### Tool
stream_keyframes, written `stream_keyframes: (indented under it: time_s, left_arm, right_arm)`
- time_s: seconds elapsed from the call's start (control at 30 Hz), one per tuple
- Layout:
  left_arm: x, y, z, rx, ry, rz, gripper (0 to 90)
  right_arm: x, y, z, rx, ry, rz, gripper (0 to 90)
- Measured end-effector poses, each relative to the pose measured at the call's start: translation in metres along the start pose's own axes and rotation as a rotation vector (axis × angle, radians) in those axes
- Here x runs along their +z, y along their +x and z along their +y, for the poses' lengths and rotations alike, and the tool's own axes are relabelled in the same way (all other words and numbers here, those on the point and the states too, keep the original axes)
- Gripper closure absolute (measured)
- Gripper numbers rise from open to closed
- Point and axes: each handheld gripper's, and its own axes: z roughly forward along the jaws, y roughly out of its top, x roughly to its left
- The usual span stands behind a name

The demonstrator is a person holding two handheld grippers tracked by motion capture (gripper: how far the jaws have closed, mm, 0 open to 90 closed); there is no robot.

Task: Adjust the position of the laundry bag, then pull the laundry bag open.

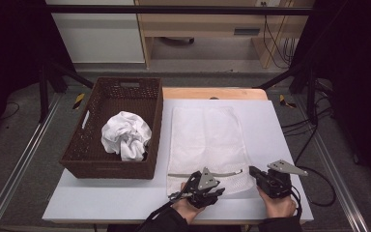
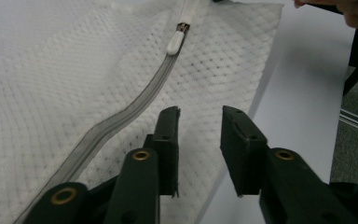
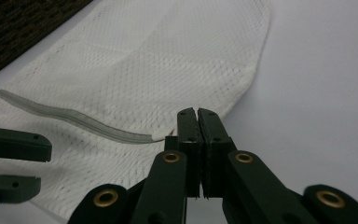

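A white mesh zippered laundry bag [image 1: 207, 145] is lying flat, zipped, on the bench [image 1: 280, 203]; left gripper [image 2: 199, 122] is hanging part-open above its near edge, right gripper [image 3: 196, 116] is pinching its near-right corner, unloaded white cloth [image 1: 126, 135] is waiting in the left-hand brown wicker basket [image 1: 111, 166].

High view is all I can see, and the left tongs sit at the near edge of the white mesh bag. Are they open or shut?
Observer: Open. In the left gripper view the left tongs stand apart over the mesh bag, with nothing between them.
Operator: And the right tongs?
Observer: Shut. The right gripper view shows the right tongs pressed together, just beside the end of the grey zipper.
Operator: Where's the zipper pull?
Observer: The white zipper pull lies flat on the bag, ahead of the left tongs, and neither pair of tongs touches it.
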Motion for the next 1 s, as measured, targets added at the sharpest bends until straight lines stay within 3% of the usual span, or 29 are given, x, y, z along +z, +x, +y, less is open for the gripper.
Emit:
stream_keyframes:
  time_s: [0.23, 0.33, 0.43, 0.5, 0.57, 1.0]
  left_arm:
    - [0.010, -0.007, 0.005, 0.007, 0.001, -0.006, 45.6]
    - [0.017, -0.011, 0.008, 0.008, 0.009, -0.027, 40.4]
    - [0.022, -0.015, 0.011, 0.023, 0.014, -0.019, 37.3]
    - [0.027, -0.016, 0.011, 0.026, 0.023, -0.009, 40.8]
    - [0.031, -0.015, 0.010, 0.000, 0.034, -0.017, 42.8]
    - [0.041, -0.014, 0.006, -0.012, 0.077, -0.036, 83.4]
  right_arm:
    - [0.000, 0.002, 0.003, -0.009, -0.002, 0.003, 88.6]
    - [0.000, 0.002, 0.004, -0.005, -0.002, 0.005, 88.7]
    - [0.001, 0.002, 0.005, -0.006, -0.003, 0.004, 88.8]
    - [0.000, 0.003, 0.006, -0.010, -0.007, 0.006, 88.7]
    - [0.000, 0.004, 0.006, -0.009, -0.010, 0.004, 88.7]
    - [0.006, 0.005, 0.006, -0.019, 0.019, 0.012, 88.7]
